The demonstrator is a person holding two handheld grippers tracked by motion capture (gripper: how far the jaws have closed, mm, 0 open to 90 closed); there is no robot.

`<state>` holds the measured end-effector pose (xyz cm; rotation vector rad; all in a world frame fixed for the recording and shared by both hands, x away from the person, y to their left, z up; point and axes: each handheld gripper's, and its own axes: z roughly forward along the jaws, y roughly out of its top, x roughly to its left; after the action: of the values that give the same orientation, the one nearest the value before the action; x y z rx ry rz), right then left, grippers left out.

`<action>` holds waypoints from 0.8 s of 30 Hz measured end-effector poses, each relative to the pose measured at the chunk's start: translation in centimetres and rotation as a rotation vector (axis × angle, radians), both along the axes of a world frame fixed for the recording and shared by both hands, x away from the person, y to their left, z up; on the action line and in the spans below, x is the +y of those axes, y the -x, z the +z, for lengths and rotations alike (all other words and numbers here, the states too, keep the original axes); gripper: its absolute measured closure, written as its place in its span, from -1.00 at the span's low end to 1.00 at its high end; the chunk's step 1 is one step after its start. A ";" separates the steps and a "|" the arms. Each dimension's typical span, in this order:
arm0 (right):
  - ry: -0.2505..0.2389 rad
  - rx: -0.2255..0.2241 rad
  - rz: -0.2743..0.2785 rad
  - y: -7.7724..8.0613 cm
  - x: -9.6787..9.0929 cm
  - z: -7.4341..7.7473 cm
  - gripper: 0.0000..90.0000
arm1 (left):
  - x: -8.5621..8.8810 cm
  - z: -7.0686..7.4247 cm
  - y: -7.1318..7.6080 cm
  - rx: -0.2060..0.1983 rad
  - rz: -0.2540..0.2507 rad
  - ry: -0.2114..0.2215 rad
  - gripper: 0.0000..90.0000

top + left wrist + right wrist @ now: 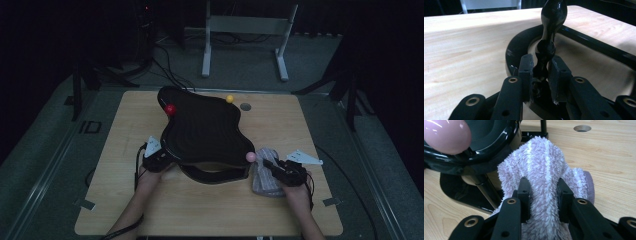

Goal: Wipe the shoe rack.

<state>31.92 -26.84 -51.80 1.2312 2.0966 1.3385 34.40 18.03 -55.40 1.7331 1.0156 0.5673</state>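
At the table's [125, 200] near edge, the right gripper [543, 192] pinched a fold of the fuzzy lilac sock [544, 170], its jaws closed tight on the pile. The sock lay right of the rack [202, 131], its length running toward the person. The left gripper [541, 72] clamped the rack's black rim. Farther off, the rack's long axis ran diagonally, from the pink knob [250, 157] to the red knob [170, 109].

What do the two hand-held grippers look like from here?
Both are black. The left hand-held gripper and the right hand-held gripper each carry a pale grey three-cornered plate on top and trail a dark cable. Up close, the jaws are black links with brass-coloured rivets and flat, worn dark pads. Forearms are bare, no sleeves.
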 end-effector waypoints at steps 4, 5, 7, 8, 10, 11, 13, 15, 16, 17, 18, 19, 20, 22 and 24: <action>-0.003 -0.003 -0.009 0.0 -0.1 0.0 0.58 | 0.0 0.0 1.5 -0.015 -0.027 -0.024 0.65; -0.001 -0.002 -0.009 -0.1 -0.2 0.0 0.58 | -0.1 0.0 1.7 -0.017 -0.029 -0.026 0.65; -0.001 -0.001 -0.014 -0.1 -0.3 0.0 0.58 | -0.1 0.0 2.3 -0.015 -0.038 -0.028 0.65; -0.001 0.000 -0.015 -0.1 -0.3 0.0 0.58 | -0.2 0.0 2.6 -0.013 -0.042 -0.022 0.65; 0.003 -0.003 -0.020 -0.1 -0.5 0.0 0.58 | -0.1 0.0 3.2 -0.017 -0.058 -0.020 0.65; 0.004 -0.003 -0.022 -0.1 -0.5 0.0 0.58 | -0.1 0.0 3.5 -0.016 -0.064 -0.020 0.65; 0.002 -0.001 -0.027 -0.1 -0.7 0.1 0.58 | 0.0 -0.1 4.0 -0.018 -0.078 -0.015 0.65; 0.018 0.004 -0.028 0.2 -1.0 -0.1 0.58 | 0.3 -0.1 4.5 -0.018 -0.096 0.008 0.64; 0.023 0.008 -0.027 0.3 -1.2 -0.3 0.58 | 0.5 -0.1 4.7 -0.022 -0.103 0.010 0.55; 0.028 0.014 -0.028 0.5 -1.4 -0.5 0.58 | 0.7 0.1 4.9 -0.020 -0.106 0.008 0.46; 0.032 0.021 -0.028 0.9 -1.6 -0.6 0.58 | 0.8 0.3 5.0 -0.025 -0.105 0.013 0.35; 0.034 0.023 -0.028 1.2 -1.7 -0.7 0.58 | 0.9 0.6 5.1 -0.040 -0.104 0.015 0.31; 0.033 0.026 -0.027 1.5 -1.9 -0.8 0.58 | 1.0 1.1 5.1 -0.055 -0.103 0.015 0.27; 0.029 0.028 -0.019 2.2 -2.0 -0.7 0.58 | 1.1 2.1 4.9 -0.076 -0.102 0.024 0.20; 0.029 0.022 -0.006 2.9 -1.9 -0.5 0.58 | 1.1 2.9 4.7 -0.093 -0.106 0.042 0.17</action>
<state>29.01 -28.73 -52.31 1.2449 2.1188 1.2928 29.73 19.11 -52.52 1.6968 0.8597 0.5497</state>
